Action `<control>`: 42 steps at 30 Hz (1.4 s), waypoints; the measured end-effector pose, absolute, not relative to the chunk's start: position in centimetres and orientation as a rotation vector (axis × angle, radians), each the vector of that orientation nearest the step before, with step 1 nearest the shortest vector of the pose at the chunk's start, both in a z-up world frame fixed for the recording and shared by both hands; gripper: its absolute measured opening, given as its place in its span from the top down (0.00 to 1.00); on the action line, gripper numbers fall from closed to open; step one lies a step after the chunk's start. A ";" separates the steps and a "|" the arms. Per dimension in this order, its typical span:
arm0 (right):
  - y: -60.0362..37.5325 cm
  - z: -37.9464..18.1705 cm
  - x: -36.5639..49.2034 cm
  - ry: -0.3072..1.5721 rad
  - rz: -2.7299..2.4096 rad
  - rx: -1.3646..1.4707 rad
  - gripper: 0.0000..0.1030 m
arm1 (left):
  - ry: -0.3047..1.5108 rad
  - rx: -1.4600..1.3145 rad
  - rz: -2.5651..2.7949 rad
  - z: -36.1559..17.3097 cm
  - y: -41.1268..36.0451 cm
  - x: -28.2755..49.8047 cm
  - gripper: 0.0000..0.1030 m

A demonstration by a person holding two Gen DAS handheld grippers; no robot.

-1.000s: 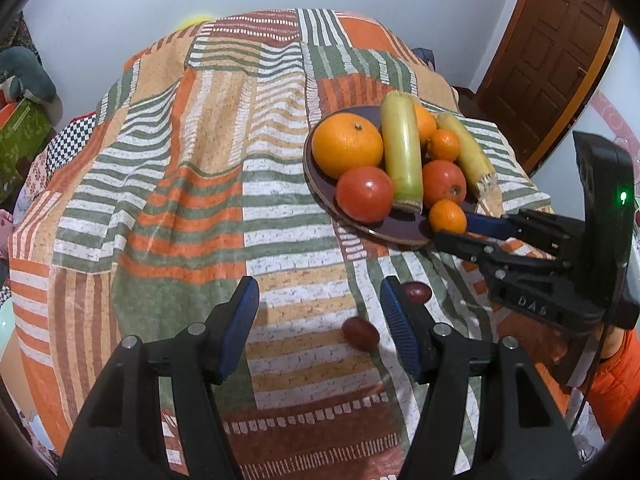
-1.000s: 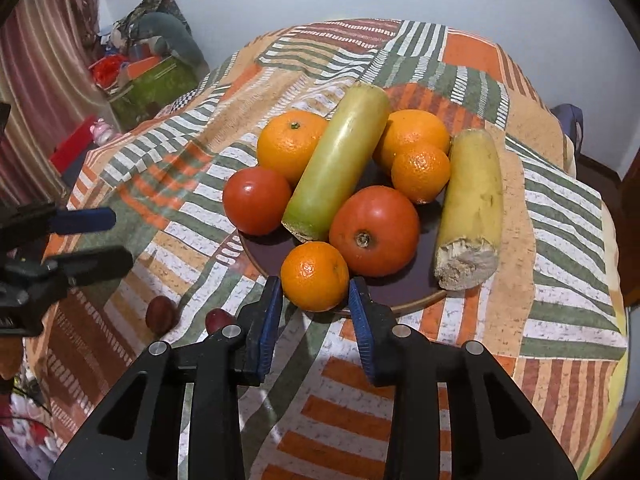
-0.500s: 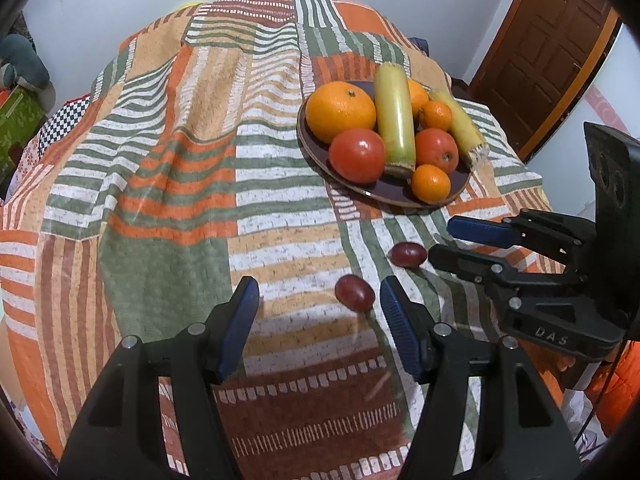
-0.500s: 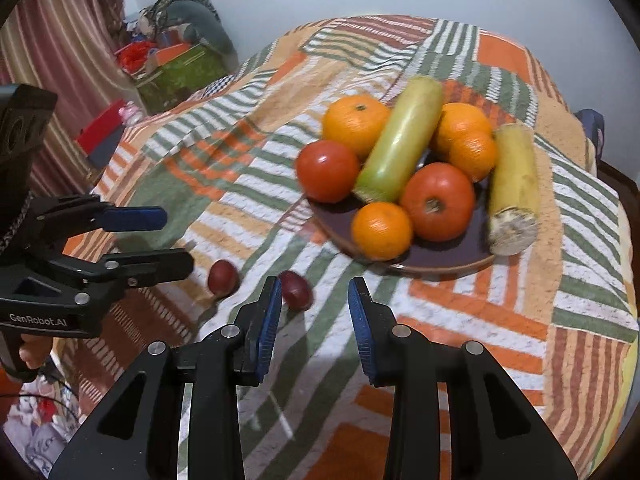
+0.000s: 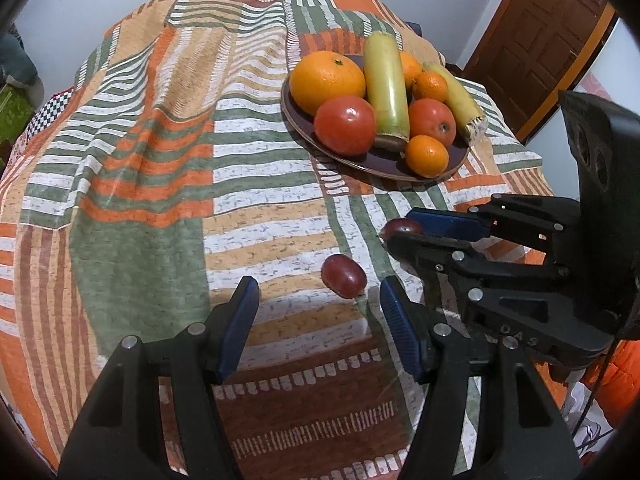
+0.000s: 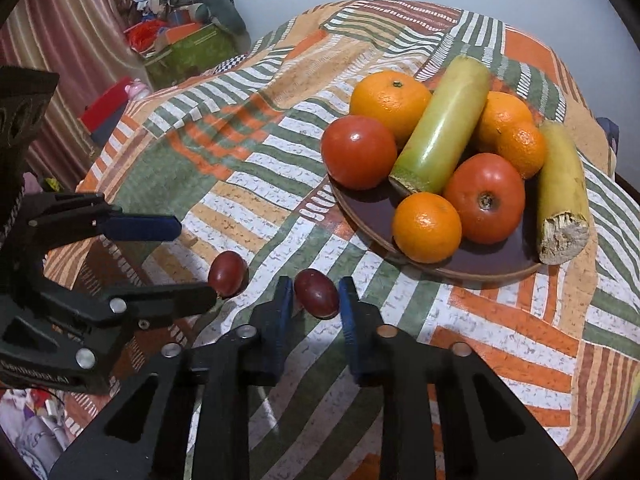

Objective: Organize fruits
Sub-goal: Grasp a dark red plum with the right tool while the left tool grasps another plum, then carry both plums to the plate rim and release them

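Two dark red grapes lie on the striped cloth in front of a brown plate [image 5: 376,164] [image 6: 376,216] of oranges, tomatoes and two yellow-green stalks. My left gripper [image 5: 318,304] is open, with the nearer grape [image 5: 344,276] [image 6: 227,273] just ahead between its fingertips. My right gripper [image 6: 314,300] [image 5: 404,232] is open, its jaws either side of the other grape [image 6: 317,293] [image 5: 400,227]; I cannot tell if the pads touch it.
The table drops away at the cloth's edges. A brown door [image 5: 536,44] stands at the back right in the left wrist view. Boxes and clutter [image 6: 180,40] lie on the floor beyond the table's far left in the right wrist view.
Both grippers pulled back from the plate toward the grapes. The right gripper came down around the farther grape; the left gripper closed in on the nearer one.
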State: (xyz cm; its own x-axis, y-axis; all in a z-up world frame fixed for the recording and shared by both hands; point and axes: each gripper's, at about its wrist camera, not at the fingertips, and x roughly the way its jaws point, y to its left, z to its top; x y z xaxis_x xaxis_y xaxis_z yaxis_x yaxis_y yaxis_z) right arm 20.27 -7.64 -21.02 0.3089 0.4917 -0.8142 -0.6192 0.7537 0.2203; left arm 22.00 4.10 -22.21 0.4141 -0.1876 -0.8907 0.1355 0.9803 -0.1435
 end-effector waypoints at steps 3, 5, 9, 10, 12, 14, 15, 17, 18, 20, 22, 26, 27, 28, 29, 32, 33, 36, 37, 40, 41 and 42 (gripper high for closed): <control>-8.3 -20.8 20.1 1.011 0.732 -0.120 0.80 | 1.129 -0.043 -0.209 -22.5 3.7 22.1 0.39; -8.7 -20.5 20.0 1.003 0.729 -0.110 0.80 | 1.135 -0.040 -0.211 -22.7 3.4 22.3 0.39; -9.8 -19.9 19.8 0.982 0.712 -0.101 0.80 | 1.140 -0.040 -0.217 -23.0 3.0 22.7 0.49; -10.1 -19.8 19.7 0.978 0.708 -0.100 0.80 | 1.140 -0.039 -0.218 -23.0 2.9 22.8 0.51; -10.7 -19.5 19.8 0.971 0.700 -0.091 0.80 | 1.134 -0.035 -0.217 -23.1 2.6 22.9 0.55; -11.3 -19.3 19.8 0.965 0.689 -0.081 0.80 | 1.132 -0.033 -0.218 -23.1 2.5 23.1 0.60; -11.6 -19.2 19.8 0.962 0.684 -0.075 0.80 | 1.133 -0.034 -0.218 -23.1 2.5 23.1 0.64; -12.1 -19.0 19.9 0.956 0.673 -0.064 0.80 | 1.142 -0.043 -0.216 -23.3 2.5 23.4 0.72; -12.4 -19.0 19.9 0.953 0.666 -0.059 0.80 | 1.142 -0.046 -0.212 -23.4 2.5 23.4 0.75; -13.0 -18.9 20.0 0.952 0.655 -0.044 0.80 | 1.140 -0.048 -0.213 -23.3 2.5 23.4 0.77; -13.4 -18.9 20.1 0.953 0.645 -0.032 0.80 | 1.138 -0.045 -0.213 -23.3 2.5 23.3 0.77; -14.2 -18.9 20.3 0.952 0.626 -0.014 0.80 | 1.134 -0.037 -0.216 -22.8 2.4 23.2 0.77; -14.3 -18.8 20.3 0.950 0.623 -0.011 0.80 | 1.131 -0.036 -0.216 -22.7 2.4 23.2 0.77; -14.5 -18.8 20.3 0.947 0.619 -0.008 0.80 | 1.124 -0.037 -0.217 -22.3 2.3 23.3 0.77; -14.7 -18.7 20.4 0.944 0.615 -0.006 0.80 | 1.118 -0.038 -0.219 -22.1 2.2 23.4 0.77; -15.1 -18.3 20.6 0.929 0.605 0.000 0.80 | 1.097 -0.036 -0.226 -21.3 1.9 23.8 0.77; -15.3 -18.2 20.7 0.924 0.601 0.000 0.80 | 1.091 -0.035 -0.228 -21.0 1.7 24.0 0.77; -15.7 -17.9 21.1 0.910 0.593 0.003 0.80 | 1.064 -0.030 -0.237 -20.1 1.1 24.7 0.77; -15.8 -17.8 21.2 0.906 0.591 0.004 0.80 | 1.056 -0.030 -0.241 -19.8 0.9 25.0 0.77; -16.1 -17.6 21.6 0.894 0.584 0.006 0.80 | 1.034 -0.027 -0.254 -19.2 0.3 25.7 0.77; -16.1 -17.5 21.7 0.890 0.582 0.005 0.80 | 1.030 -0.026 -0.257 -19.1 0.1 25.9 0.77; -16.1 -17.5 21.8 0.888 0.581 0.004 0.80 | 1.027 -0.024 -0.261 -19.0 -0.1 26.1 0.77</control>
